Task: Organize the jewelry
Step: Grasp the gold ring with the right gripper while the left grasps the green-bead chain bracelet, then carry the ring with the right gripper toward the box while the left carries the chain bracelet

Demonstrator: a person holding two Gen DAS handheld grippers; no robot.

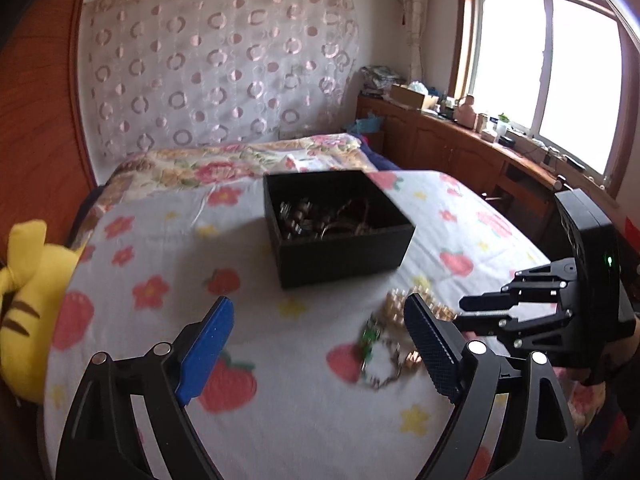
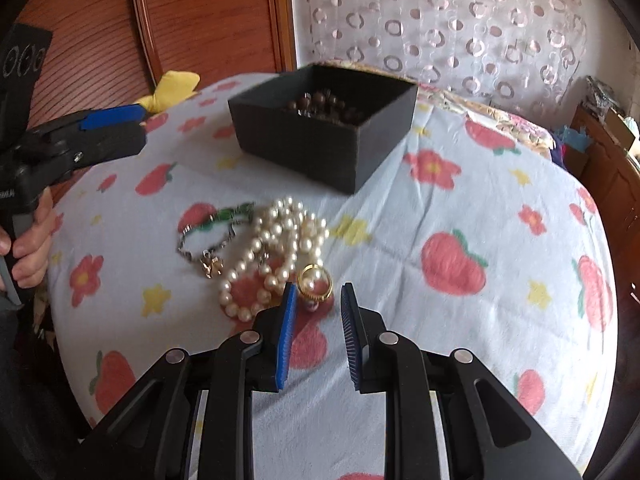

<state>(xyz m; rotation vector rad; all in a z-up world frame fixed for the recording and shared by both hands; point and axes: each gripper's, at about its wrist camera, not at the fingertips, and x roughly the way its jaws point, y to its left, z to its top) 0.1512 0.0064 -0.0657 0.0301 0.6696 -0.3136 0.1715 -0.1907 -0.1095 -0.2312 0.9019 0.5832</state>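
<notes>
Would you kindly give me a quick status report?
Left gripper open, empty. Right gripper part open, empty, near gold ring. Pearls and green bracelet outside black box. Nothing blocking.

Bed surface: strawberry-print sheet [image 2: 460, 216] bare to the right of the jewelry, open passage there.
Black box [image 2: 320, 136]: stands behind the pile, top open, walls block a low approach.
Pile: pearl necklace [image 2: 272, 248], green bracelet [image 2: 216, 228], gold ring [image 2: 314, 280] crowd together.
Left flank: left gripper [image 2: 112, 128] occupies it.
Far left edge: yellow plush toy [image 1: 24, 300].
</notes>
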